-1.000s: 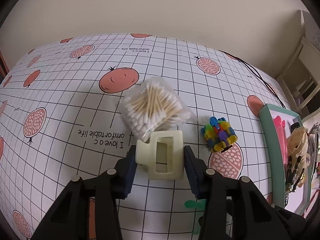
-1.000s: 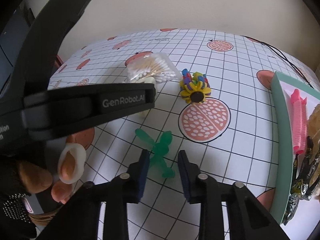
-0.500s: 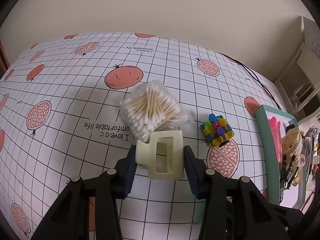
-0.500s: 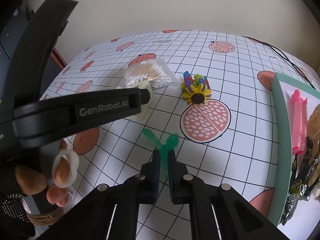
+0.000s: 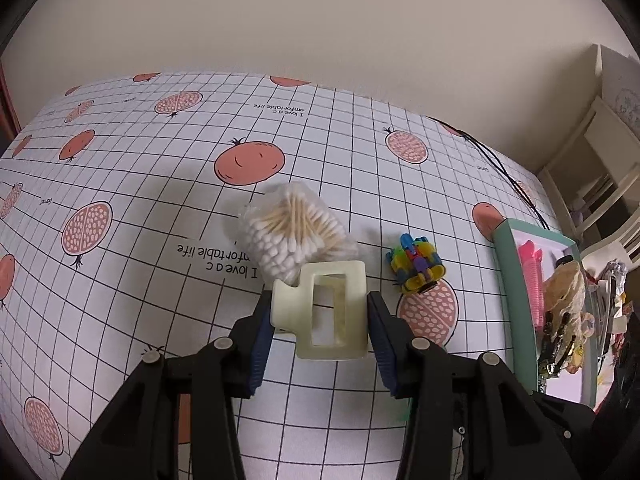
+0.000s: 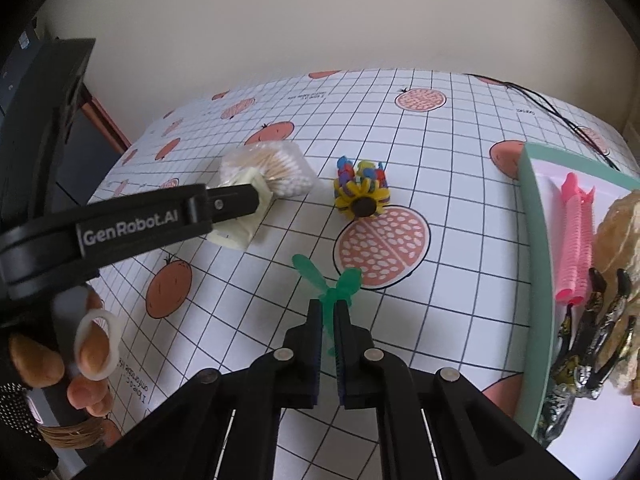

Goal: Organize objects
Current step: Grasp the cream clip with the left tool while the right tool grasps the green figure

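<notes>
Meanwhile, left hand-held gripper [image 5: 320,312] pinches cream claw clip [image 5: 330,312] (right hand-held gripper [image 6: 329,316] clamps green clip [image 6: 330,284]).

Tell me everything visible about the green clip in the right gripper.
The green clip looks like thin, translucent plastic. Two rounded, leaf-like wings spread from its far end; its narrow body runs back between the pads. The right gripper is shut on that body, edge-on. The wings stick out past the fingertips over the checked tablecloth; whether they touch it is unclear.
</notes>
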Motion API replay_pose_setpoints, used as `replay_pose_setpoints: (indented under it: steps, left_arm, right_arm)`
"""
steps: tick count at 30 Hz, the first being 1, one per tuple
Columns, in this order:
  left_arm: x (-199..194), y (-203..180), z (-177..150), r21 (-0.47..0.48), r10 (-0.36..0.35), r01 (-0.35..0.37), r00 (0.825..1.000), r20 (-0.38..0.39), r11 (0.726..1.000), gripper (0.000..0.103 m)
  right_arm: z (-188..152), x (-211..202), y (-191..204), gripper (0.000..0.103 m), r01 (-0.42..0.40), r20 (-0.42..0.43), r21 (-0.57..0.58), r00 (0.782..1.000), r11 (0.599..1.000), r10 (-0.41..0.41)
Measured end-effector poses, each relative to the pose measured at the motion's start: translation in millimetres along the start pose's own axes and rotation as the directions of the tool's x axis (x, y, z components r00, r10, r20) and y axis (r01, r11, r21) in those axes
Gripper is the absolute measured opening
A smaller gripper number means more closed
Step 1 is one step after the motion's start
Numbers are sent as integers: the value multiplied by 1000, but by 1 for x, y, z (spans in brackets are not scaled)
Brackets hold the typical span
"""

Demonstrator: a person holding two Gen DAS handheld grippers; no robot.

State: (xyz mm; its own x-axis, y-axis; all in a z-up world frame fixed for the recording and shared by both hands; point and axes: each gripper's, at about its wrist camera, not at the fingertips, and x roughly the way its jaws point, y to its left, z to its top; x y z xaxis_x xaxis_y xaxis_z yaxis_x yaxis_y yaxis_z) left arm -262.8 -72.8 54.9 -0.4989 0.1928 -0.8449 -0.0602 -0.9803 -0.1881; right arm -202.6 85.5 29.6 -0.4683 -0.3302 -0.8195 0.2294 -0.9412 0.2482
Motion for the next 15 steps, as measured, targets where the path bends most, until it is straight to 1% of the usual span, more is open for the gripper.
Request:
replay_pose_setpoints:
  steps: [12, 15]
  left_arm:
    - [-21, -4, -1, 2, -19, 19, 1000, 23, 1000, 47]
    - [-26, -5, -2, -5, -37, 37, 999, 22, 999, 47]
  right_arm:
    - [3, -17, -10, 6, 22, 38, 13, 999, 1000, -22]
    - [3, -21, -12, 6, 27, 44, 16, 999, 1000, -28]
